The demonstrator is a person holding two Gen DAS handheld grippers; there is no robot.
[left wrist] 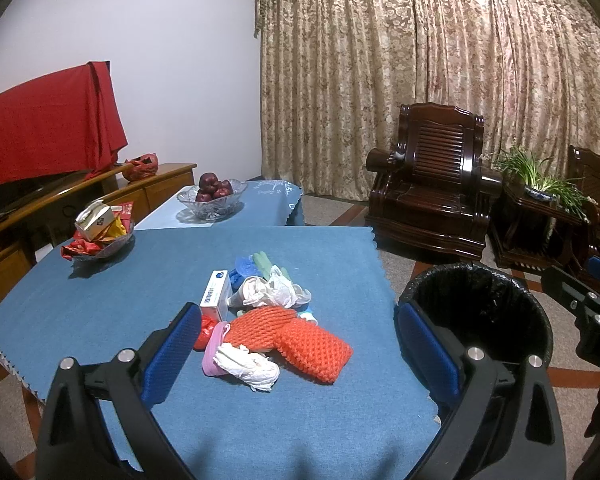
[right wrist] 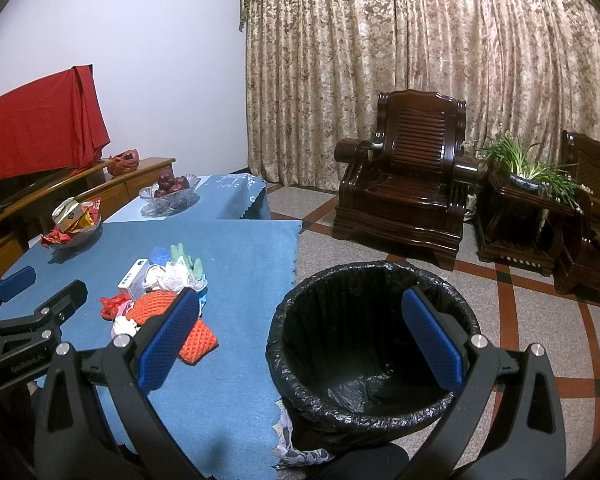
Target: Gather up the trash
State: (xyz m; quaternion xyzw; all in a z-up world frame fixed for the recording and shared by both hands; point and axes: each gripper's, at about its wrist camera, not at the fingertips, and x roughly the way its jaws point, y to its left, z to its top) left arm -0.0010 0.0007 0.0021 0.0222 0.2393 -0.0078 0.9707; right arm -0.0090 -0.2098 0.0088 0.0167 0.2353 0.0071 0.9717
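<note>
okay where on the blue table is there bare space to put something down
Bare cloth lies along the near edge of the table, in front of the orange foam net, and to the left between the trash pile and the snack dish. The middle is crowded with trash.

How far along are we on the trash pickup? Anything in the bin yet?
Nothing looks done: the trash bin shows only its black liner inside. Nothing is in hand either; the left gripper and right gripper are both open and empty. All of it is left: the orange foam nets, crumpled tissue, small white box and other scraps still lie on the blue tablecloth.
</note>
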